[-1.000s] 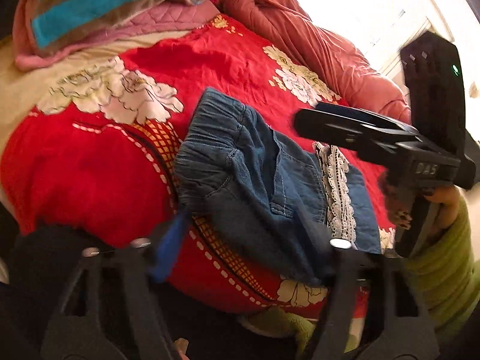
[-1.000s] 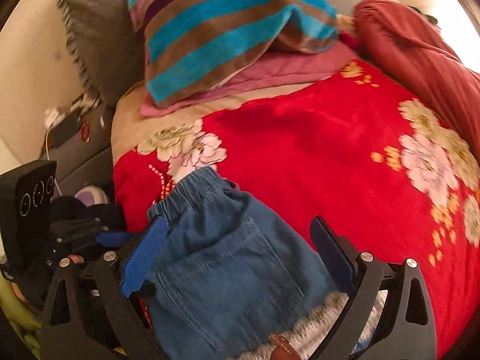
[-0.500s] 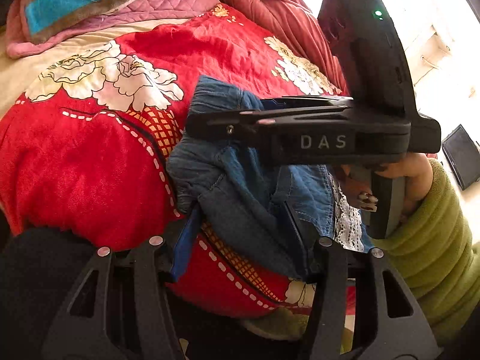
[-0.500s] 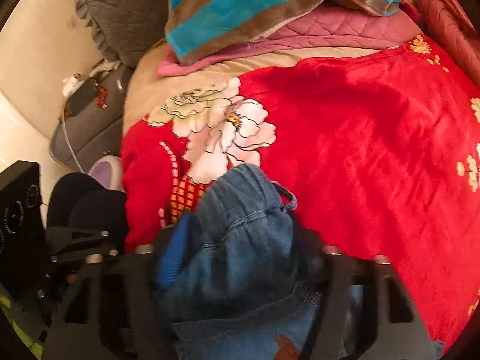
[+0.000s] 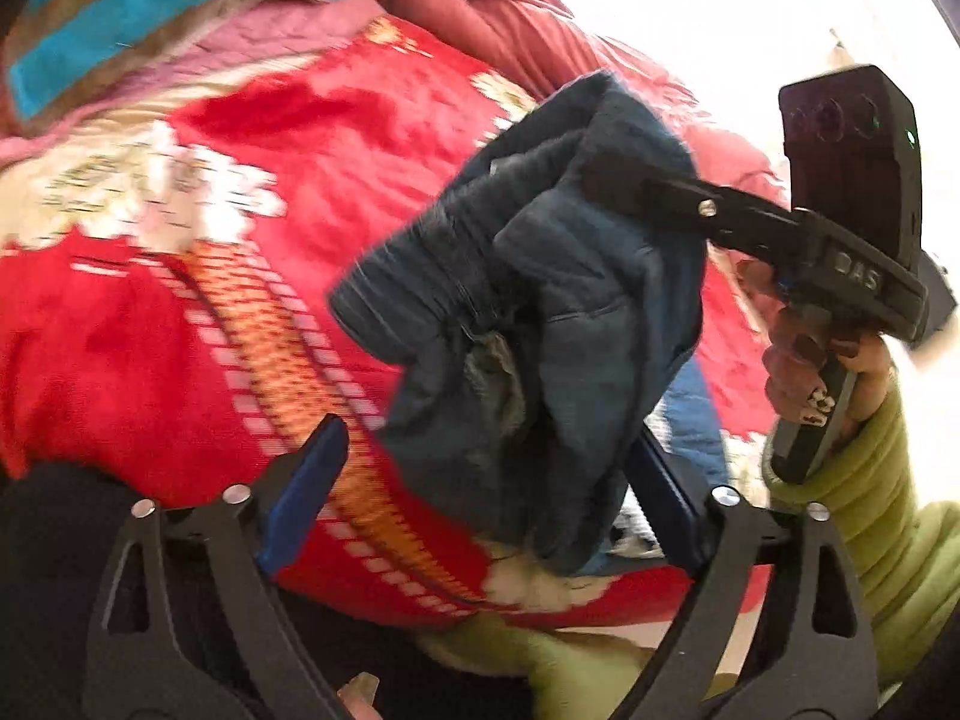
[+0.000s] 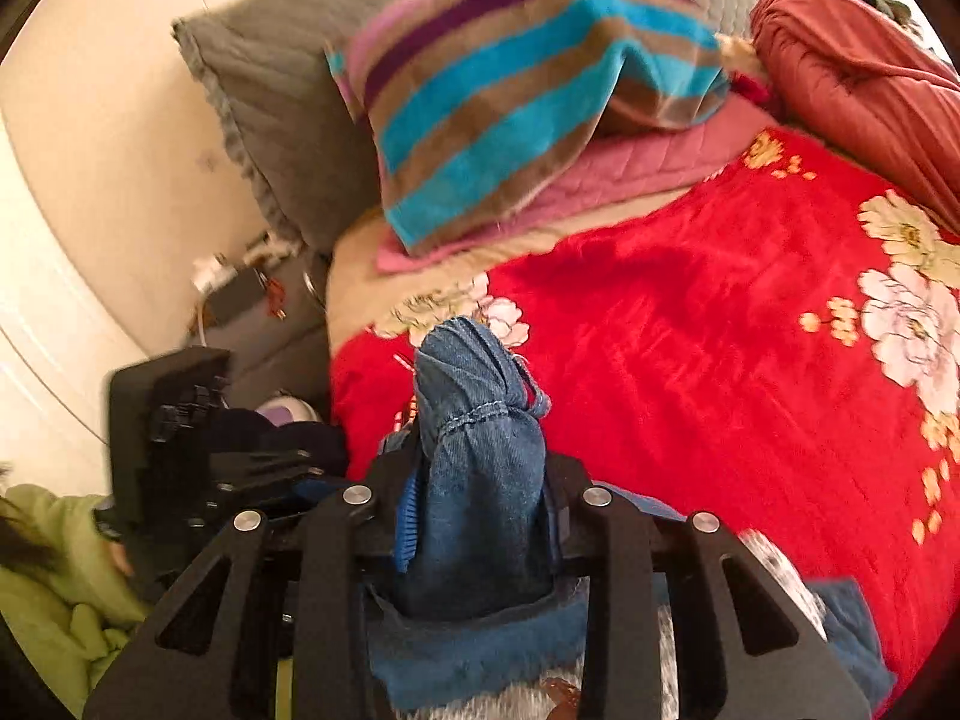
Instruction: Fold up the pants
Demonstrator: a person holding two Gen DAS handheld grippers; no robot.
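Denim could slip: your right gripper (image 6: pixel 480 516) clamps only a bunched waistband of the pants (image 5: pixel 540 312) above the bed (image 6: pixel 690 372); left gripper (image 5: pixel 480 480) jaws stand apart.

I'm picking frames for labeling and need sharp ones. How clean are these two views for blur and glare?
Left wrist view: motion smear across the red blanket and its flowers, the window corner at upper right blown out white, and the jeans soft-edged. Right wrist view: sharper and evenly lit, though the striped towel is slightly smeared; denim stitching is legible between the right gripper jaws. Both bend strongly at the rim.
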